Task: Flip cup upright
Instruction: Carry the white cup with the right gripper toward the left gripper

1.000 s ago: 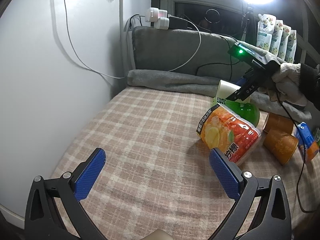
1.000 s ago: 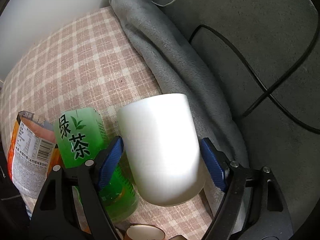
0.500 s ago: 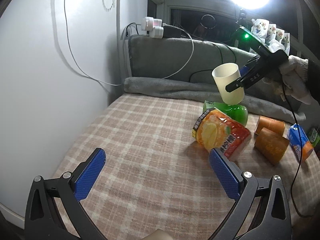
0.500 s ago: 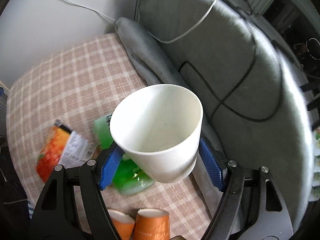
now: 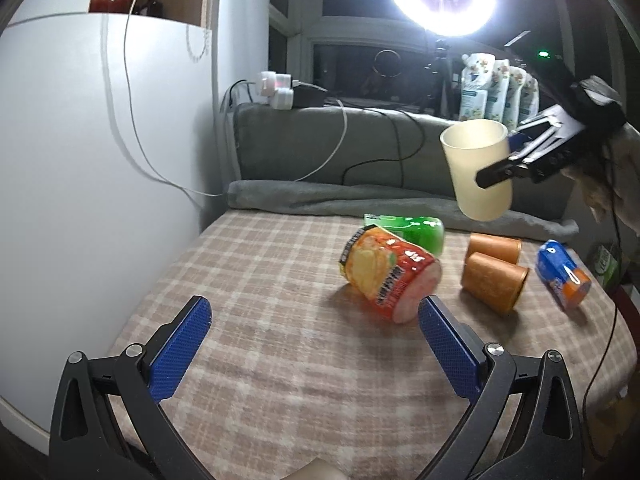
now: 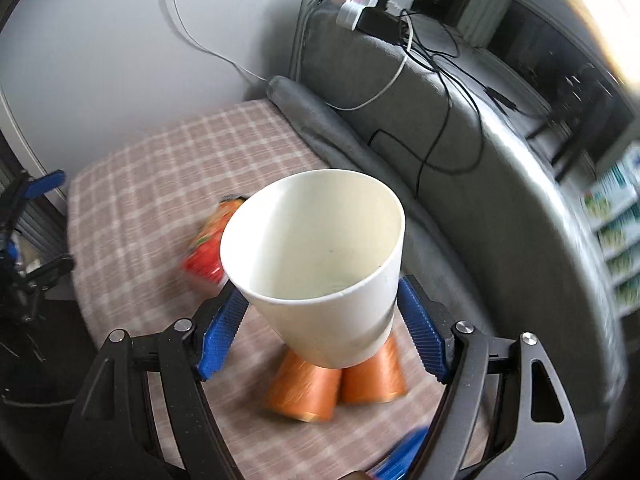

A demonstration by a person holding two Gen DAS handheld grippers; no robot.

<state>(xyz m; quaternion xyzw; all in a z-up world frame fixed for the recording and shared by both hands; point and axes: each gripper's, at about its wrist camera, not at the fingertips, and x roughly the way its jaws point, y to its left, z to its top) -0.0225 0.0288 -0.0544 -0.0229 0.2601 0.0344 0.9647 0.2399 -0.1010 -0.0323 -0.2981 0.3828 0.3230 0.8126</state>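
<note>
Right gripper [image 6: 320, 320] has the white cup [image 6: 320, 264] clamped mouth-up in the air, above two orange cups [image 6: 332, 384]. Left gripper [image 5: 316, 344] gapes wide over the checkered worktop [image 5: 260, 360], holding nothing.

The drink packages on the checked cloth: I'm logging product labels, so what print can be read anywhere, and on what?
Nothing reads with certainty.
Orange-red package: large white characters on its side, too distorted to quote.
Green bottle: label turned away, no print visible.
Blue carton: white logo only, no readable words.
Pouches on the sill: print too small.
White cup: blank.
</note>
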